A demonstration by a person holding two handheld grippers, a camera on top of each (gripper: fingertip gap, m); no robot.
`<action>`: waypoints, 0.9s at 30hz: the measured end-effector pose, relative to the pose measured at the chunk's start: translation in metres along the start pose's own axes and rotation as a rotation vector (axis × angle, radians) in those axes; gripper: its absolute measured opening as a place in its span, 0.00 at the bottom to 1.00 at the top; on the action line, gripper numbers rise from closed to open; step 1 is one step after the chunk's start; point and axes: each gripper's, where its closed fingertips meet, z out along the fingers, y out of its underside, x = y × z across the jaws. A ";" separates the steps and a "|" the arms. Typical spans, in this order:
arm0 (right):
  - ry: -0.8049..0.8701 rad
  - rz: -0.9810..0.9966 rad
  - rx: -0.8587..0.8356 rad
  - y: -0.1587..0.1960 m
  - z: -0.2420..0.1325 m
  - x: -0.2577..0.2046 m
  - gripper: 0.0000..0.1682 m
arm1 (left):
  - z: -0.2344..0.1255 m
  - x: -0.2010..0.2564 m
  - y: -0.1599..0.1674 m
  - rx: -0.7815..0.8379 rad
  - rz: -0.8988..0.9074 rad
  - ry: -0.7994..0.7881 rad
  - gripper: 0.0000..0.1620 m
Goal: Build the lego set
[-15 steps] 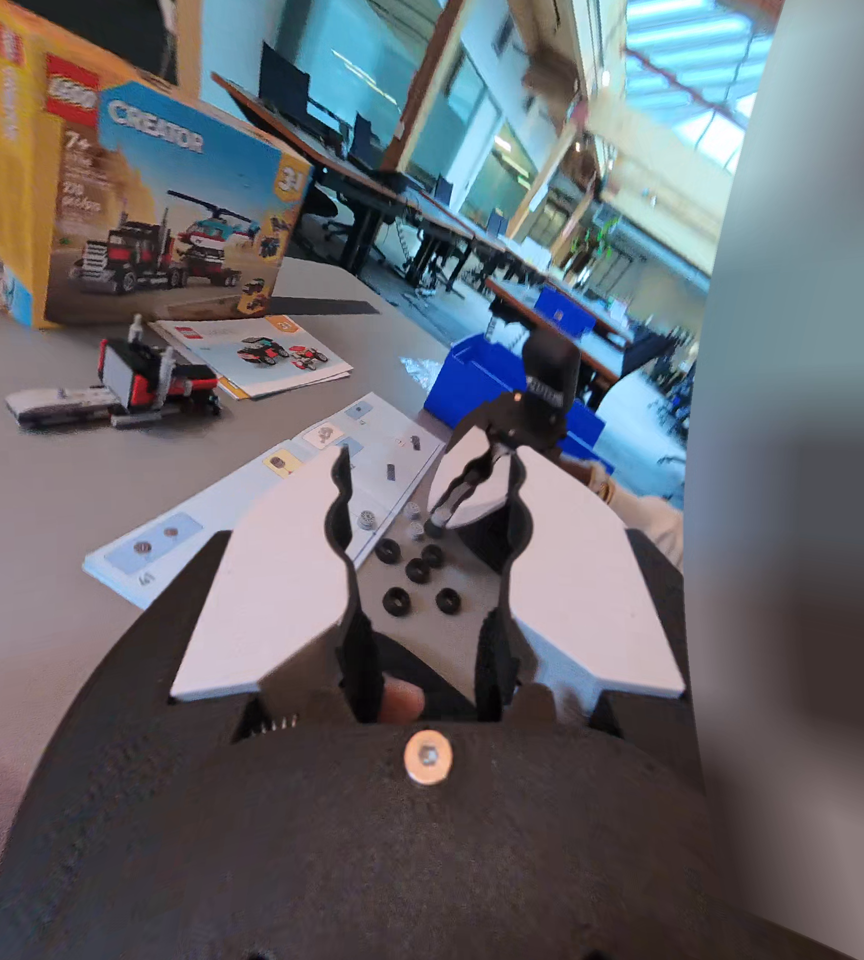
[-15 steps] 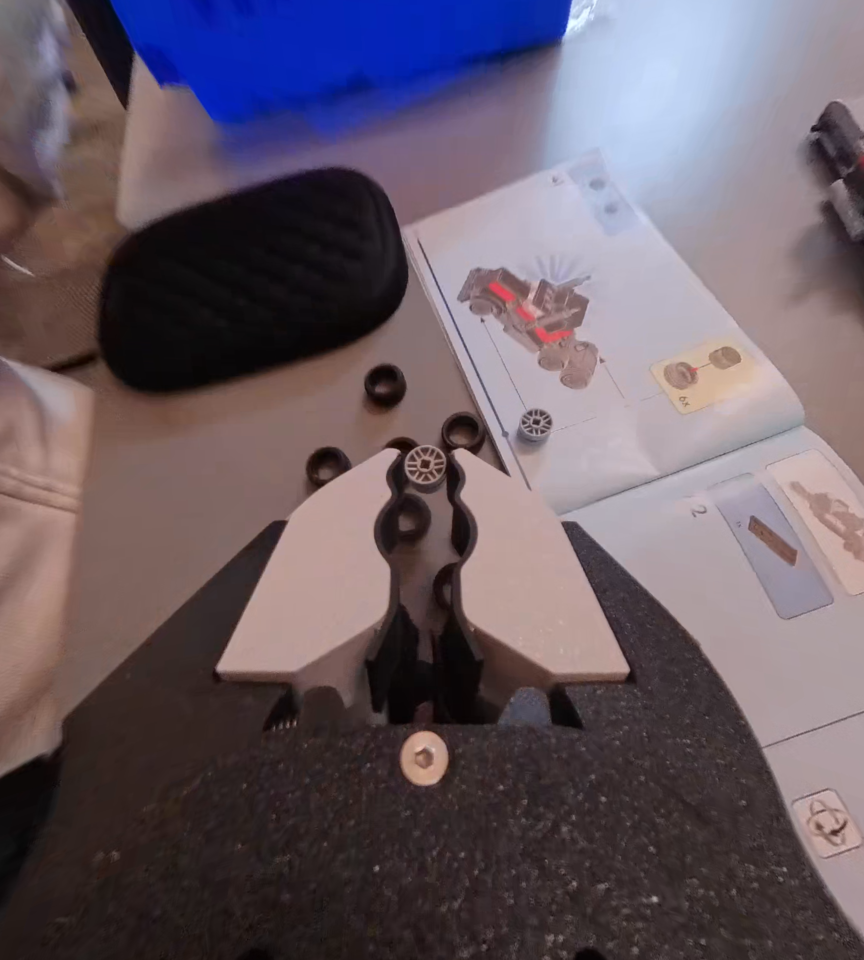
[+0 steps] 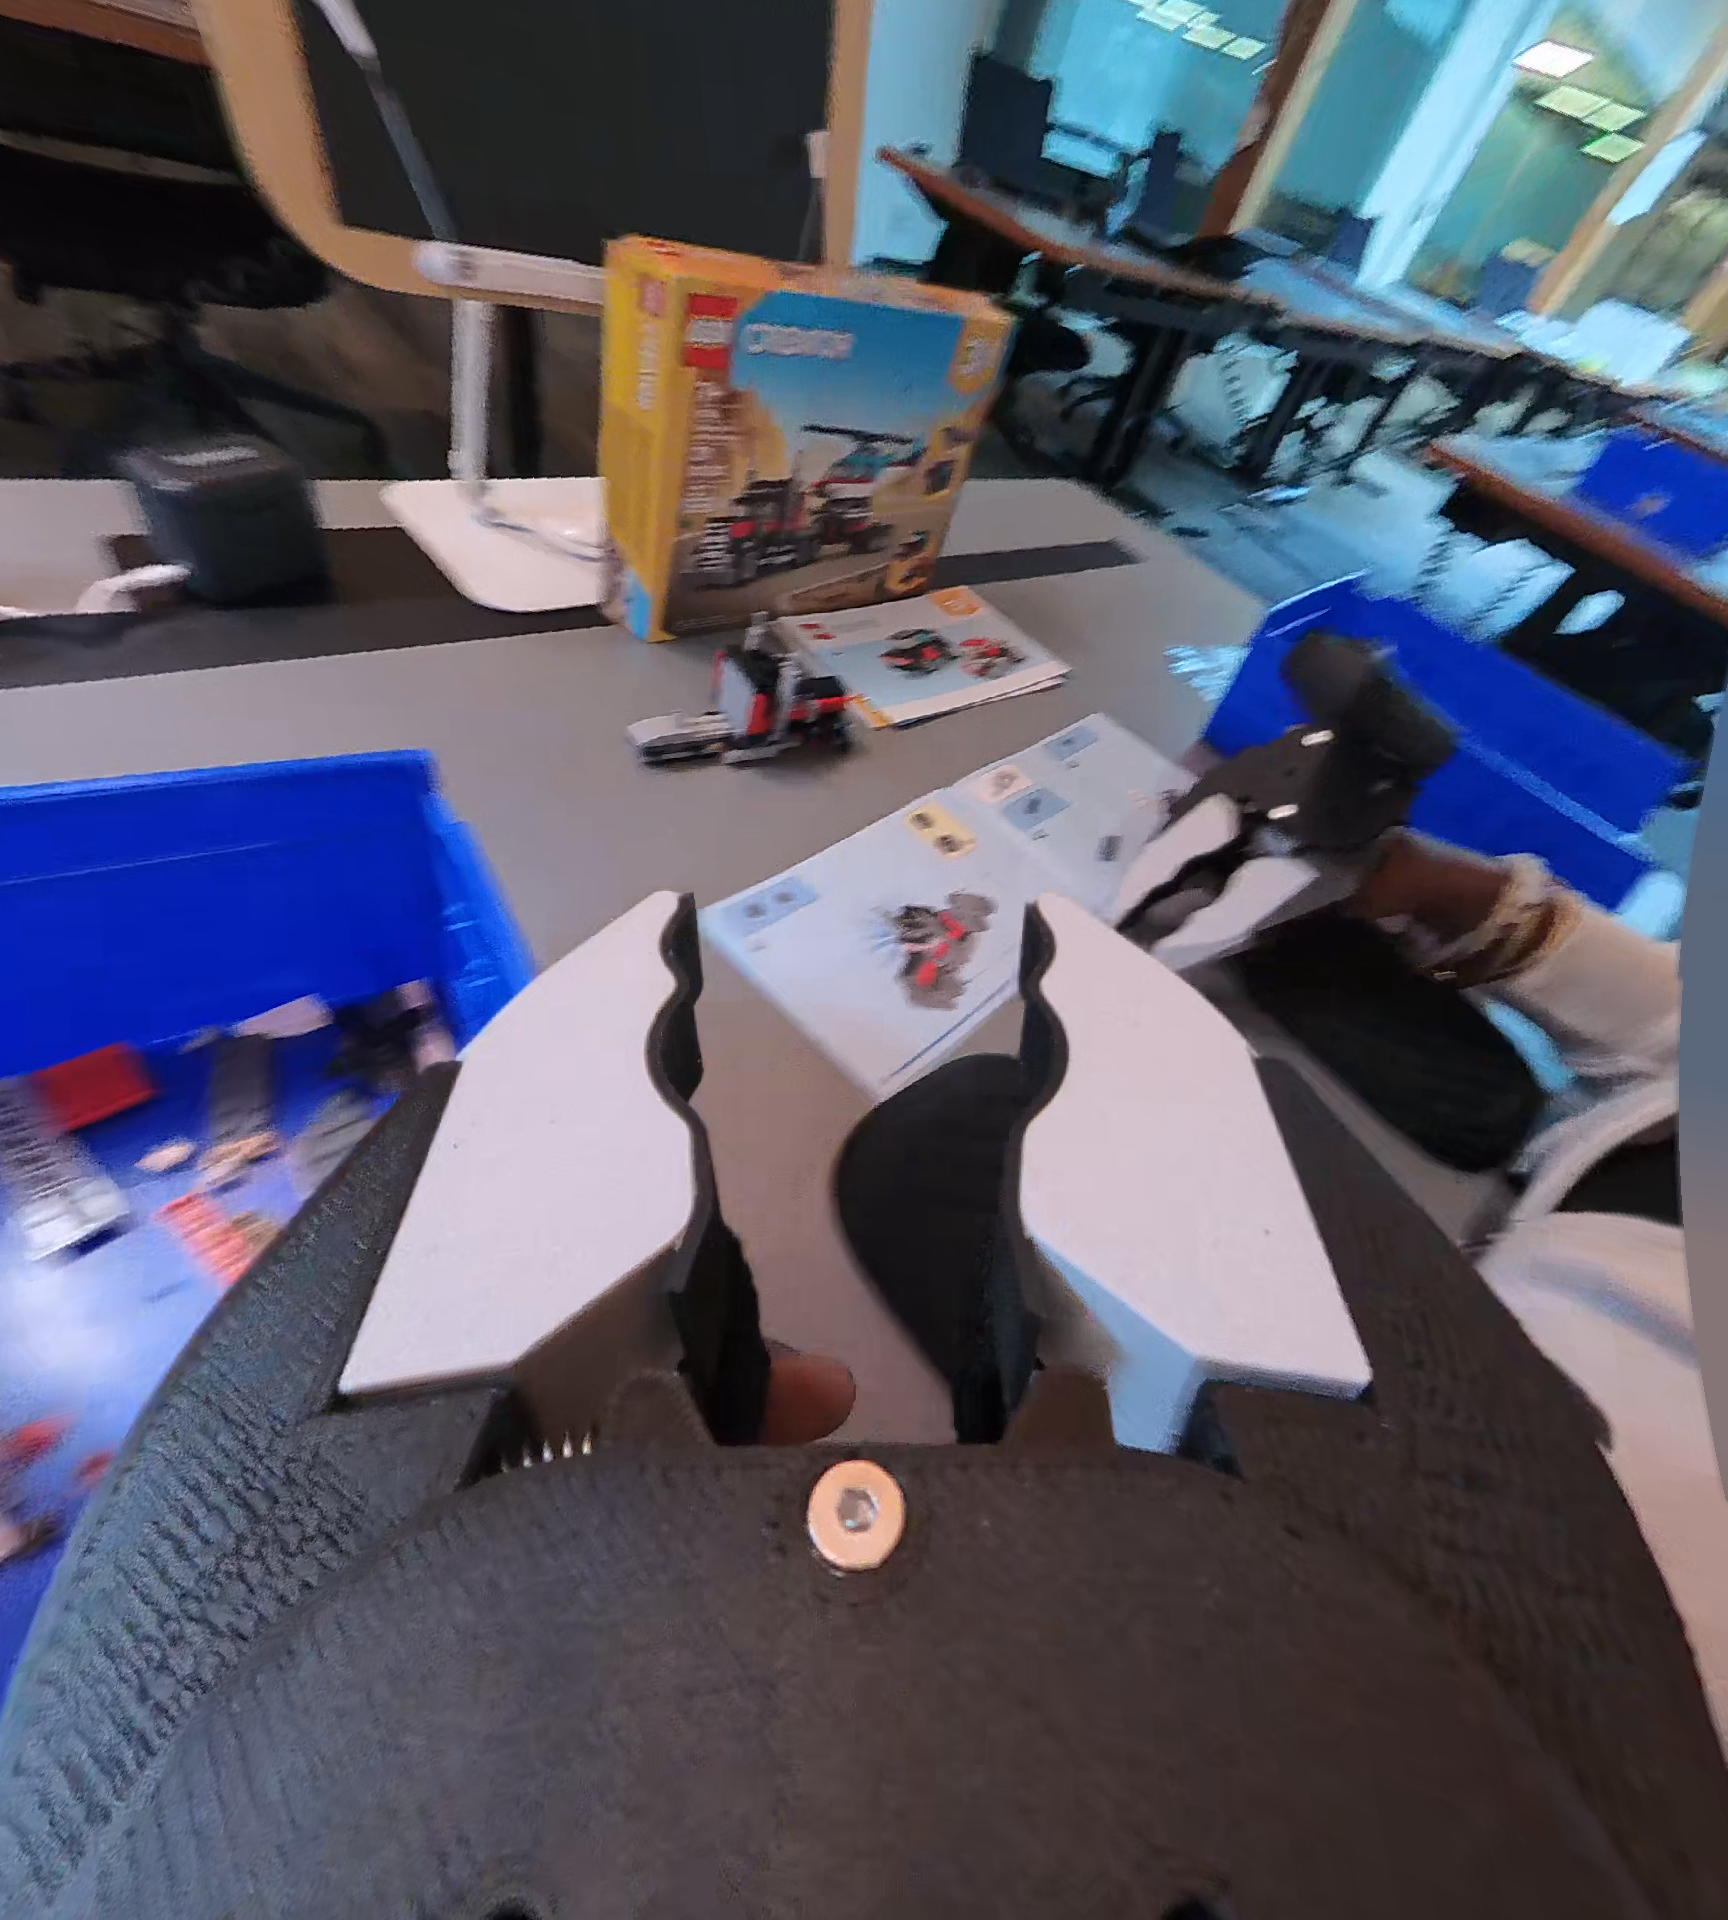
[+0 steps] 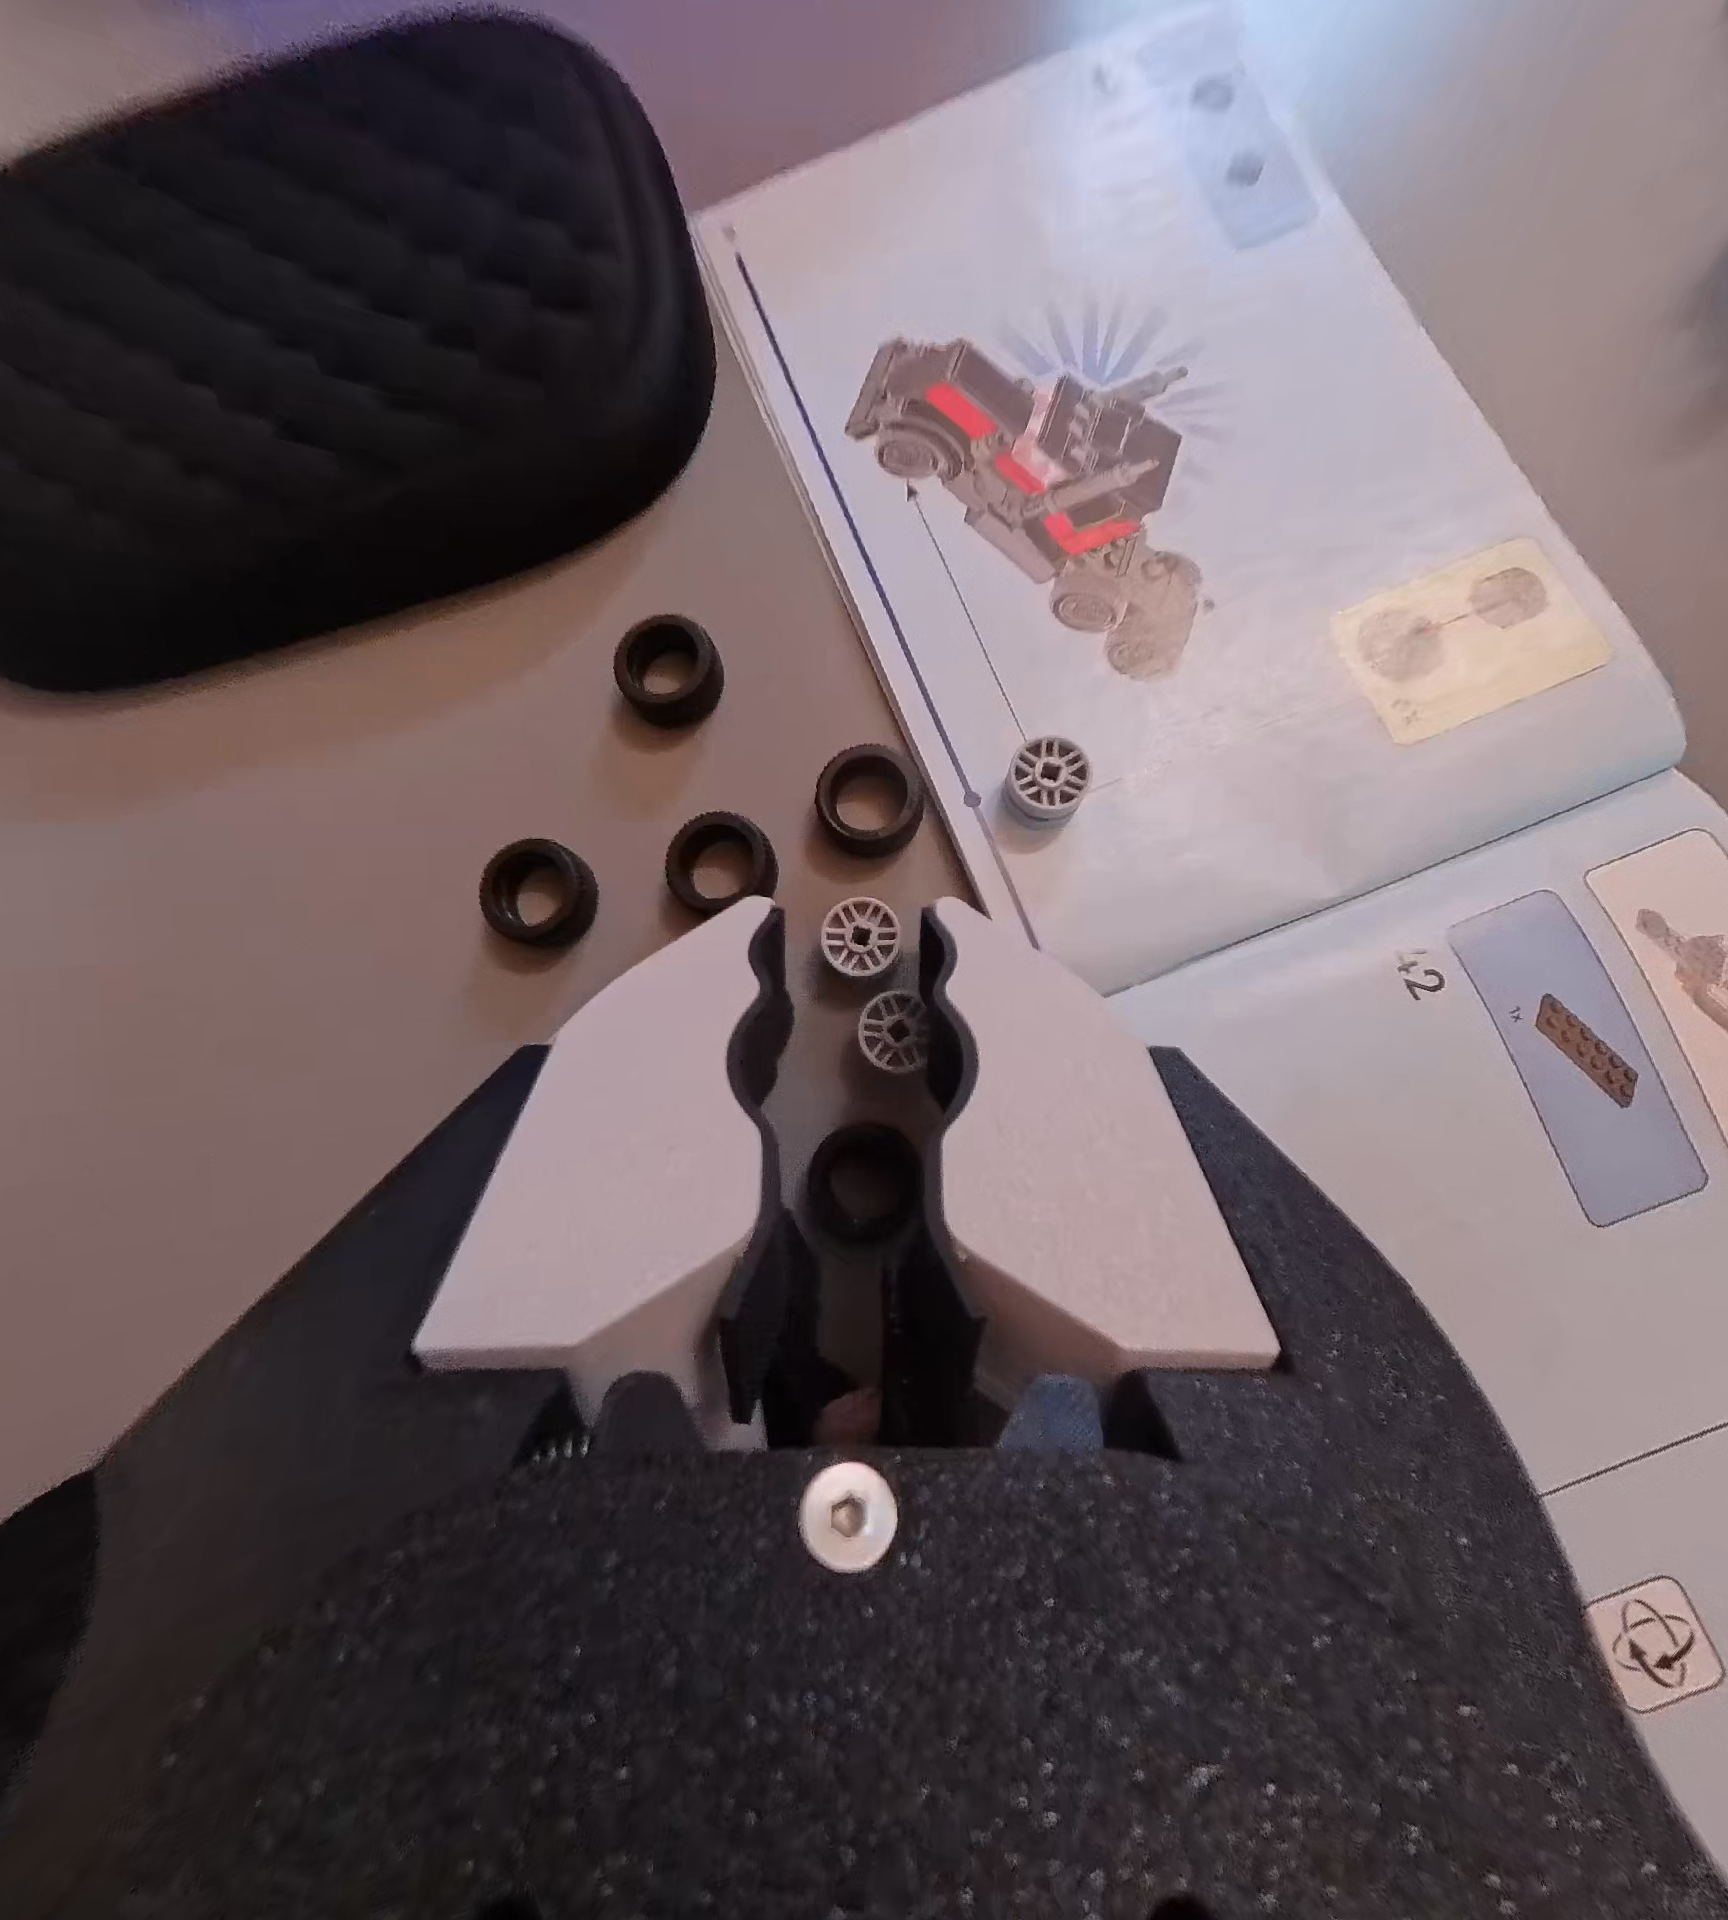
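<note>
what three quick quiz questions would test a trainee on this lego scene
1. True or false: the right gripper has its jaws shut.
2. How many black tyres show in the right wrist view?
3. The grey wheel hub farthest from the jaws lies: A on the open booklet; B in a blue bin; C on the black case.
Key: 1 false, the jaws stand open; 2 five; 3 A.
</note>
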 end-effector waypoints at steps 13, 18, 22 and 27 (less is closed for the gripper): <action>0.148 0.082 0.504 -0.030 -0.075 0.024 0.28 | -0.094 -0.136 0.079 -0.571 0.069 -0.565 0.28; 0.297 0.057 0.570 -0.023 -0.091 0.036 0.26 | -0.091 -0.137 0.104 -0.618 0.069 -0.509 0.28; 0.352 0.051 0.614 -0.020 -0.104 0.039 0.24 | -0.100 -0.144 0.110 -0.606 0.095 -0.530 0.28; 0.376 0.097 0.637 -0.015 -0.115 0.042 0.24 | -0.082 -0.112 0.110 -0.497 0.157 -0.225 0.24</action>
